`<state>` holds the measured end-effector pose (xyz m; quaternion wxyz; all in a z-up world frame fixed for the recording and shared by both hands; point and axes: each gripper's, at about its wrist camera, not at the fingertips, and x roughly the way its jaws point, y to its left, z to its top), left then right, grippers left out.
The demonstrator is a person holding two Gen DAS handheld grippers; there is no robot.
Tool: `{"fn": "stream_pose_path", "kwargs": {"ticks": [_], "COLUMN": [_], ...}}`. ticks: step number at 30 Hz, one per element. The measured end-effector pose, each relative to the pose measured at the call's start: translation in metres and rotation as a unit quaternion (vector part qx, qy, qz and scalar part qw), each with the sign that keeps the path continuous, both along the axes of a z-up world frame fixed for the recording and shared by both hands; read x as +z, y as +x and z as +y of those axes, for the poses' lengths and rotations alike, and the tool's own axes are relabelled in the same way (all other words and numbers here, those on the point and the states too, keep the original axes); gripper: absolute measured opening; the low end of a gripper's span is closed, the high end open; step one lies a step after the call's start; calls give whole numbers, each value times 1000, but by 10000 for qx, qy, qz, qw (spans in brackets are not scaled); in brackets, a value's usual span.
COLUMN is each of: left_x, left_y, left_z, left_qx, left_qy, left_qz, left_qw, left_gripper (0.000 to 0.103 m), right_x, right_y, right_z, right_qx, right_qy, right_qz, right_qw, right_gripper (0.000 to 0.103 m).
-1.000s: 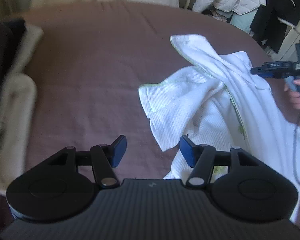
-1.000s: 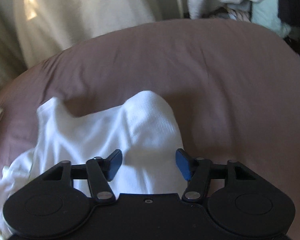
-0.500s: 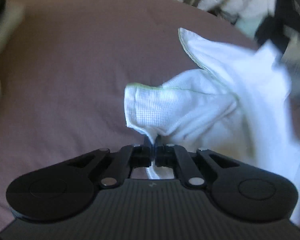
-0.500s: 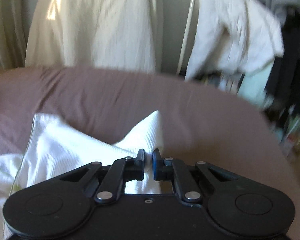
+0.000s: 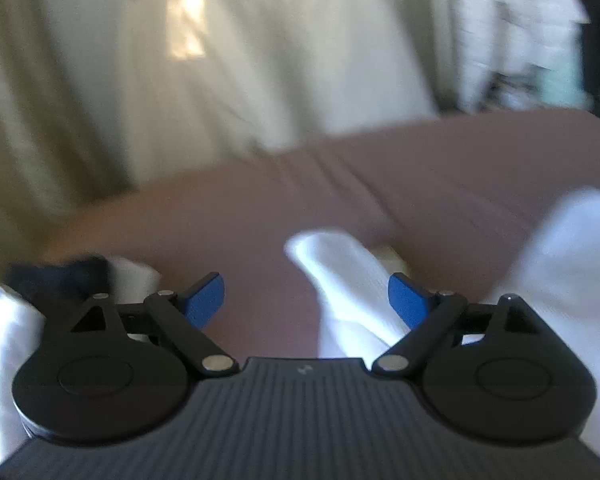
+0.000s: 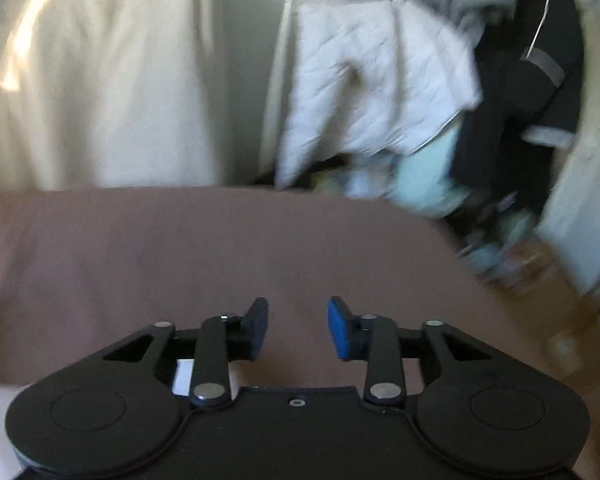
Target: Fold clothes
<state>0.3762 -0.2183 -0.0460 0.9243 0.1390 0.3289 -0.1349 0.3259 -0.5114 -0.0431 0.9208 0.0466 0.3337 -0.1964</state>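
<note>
Opening grippers, white garment released

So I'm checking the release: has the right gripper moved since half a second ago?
Yes. The right gripper has let go, its fingers opening with nothing between them, and it has tilted up: the bed's far edge sits lower in its view.

I see soft white cloth garment on matt brown bedsheet; left gripper matt black plastic, ribbed body, blue pads, shiny metal pivots.
</note>
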Motion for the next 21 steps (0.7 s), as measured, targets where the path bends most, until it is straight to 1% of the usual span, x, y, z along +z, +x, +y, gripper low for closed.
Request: {"fn": "stream_pose_path", "kwargs": {"ticks": [1, 3, 5, 7, 9, 12, 13, 15, 17, 19, 21], "left_x": [-11, -33, -53, -68, -77, -81, -80, -75, -73, -79, -87], "left_y": [-16, -52, -95, -132, -162, -203, -215, -233, -255, -273, -289], "left_z": [8, 28, 46, 64, 80, 105, 114, 131, 151, 168, 185], "left_qx": [-62, -194, -453, -662, -667, -319, -190, 105, 424, 754, 1083], "left_qy": [7, -75, -205, -410, -686, -982, -1028, -1025, -1119, -1401, -1723], "left_qz": [134, 465, 776, 1065, 1418, 1654, 1660, 1676, 1783, 1950, 2124], "left_qw": [9999, 9987, 9957, 9913, 9853, 9808, 9806, 9805, 9767, 9678, 9558], "left_gripper": [89, 89, 89, 89, 89, 89, 89, 90, 90, 90, 90], "right_x": [-2, -11, -25, -41, -57, -69, -71, -77, -82, -89, -98], "right_y": [-16, -56, -102, -144, -191, -250, -268, -297, -320, -345, -362], "right_z": [6, 23, 41, 53, 59, 54, 49, 34, 19, 10, 2], "right_qx": [180, 506, 796, 889, 809, 566, 448, 273, 157, -10, -145], "right_qy": [368, 1045, 1515, 1715, 1793, 1710, 1707, 1861, 2088, 2368, 2766], "right_qz": [33, 95, 139, 219, 317, 391, 381, 408, 495, 559, 590], "right_qw": [9992, 9932, 9851, 9809, 9800, 9829, 9836, 9813, 9766, 9699, 9591], "right_gripper": [46, 47, 47, 50, 50, 51, 51, 51, 51, 51, 52]}}
